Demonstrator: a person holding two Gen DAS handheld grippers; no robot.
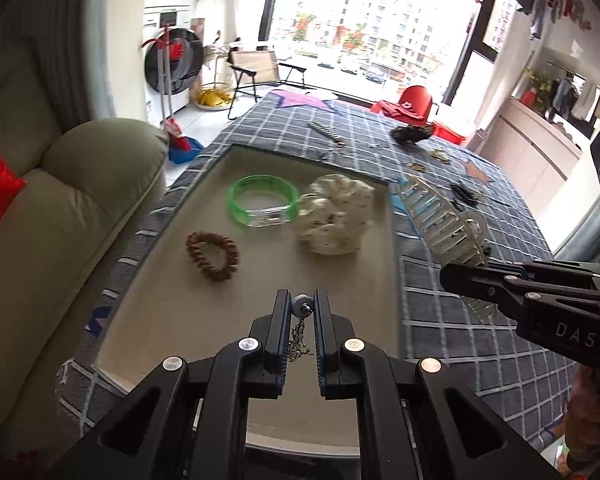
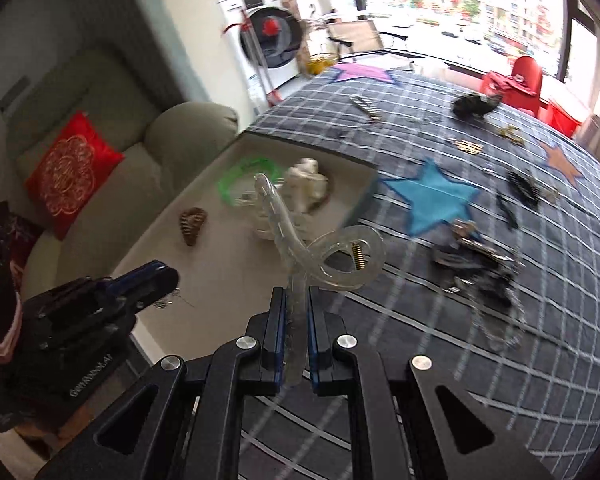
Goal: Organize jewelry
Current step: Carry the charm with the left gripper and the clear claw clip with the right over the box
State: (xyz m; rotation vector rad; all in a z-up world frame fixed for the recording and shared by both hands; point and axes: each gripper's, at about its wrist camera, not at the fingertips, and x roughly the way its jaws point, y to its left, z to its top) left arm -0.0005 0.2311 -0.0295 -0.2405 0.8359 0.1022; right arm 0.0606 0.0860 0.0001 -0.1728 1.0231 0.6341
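My left gripper (image 1: 301, 300) is shut on a small earring with a grey bead (image 1: 301, 305) and a dangling chain, above the near part of the beige tray (image 1: 172, 304). In the tray lie a green bangle (image 1: 262, 204), a white scrunchie (image 1: 336, 216) and a brown coil hair tie (image 1: 212, 255). My right gripper (image 2: 297, 300) is shut on a clear plastic hair claw clip (image 2: 320, 256), held over the tray's right edge; it also shows in the left wrist view (image 1: 444, 220). The left gripper (image 2: 156, 280) appears at left in the right wrist view.
The tray sits on a grey checked cloth with stars (image 2: 432, 196). Loose items lie on it: dark clips (image 2: 476, 268), gold pieces (image 2: 466, 146), a comb clip (image 2: 366, 107), a dark scrunchie (image 2: 474, 105). A sofa (image 1: 60, 216) stands left.
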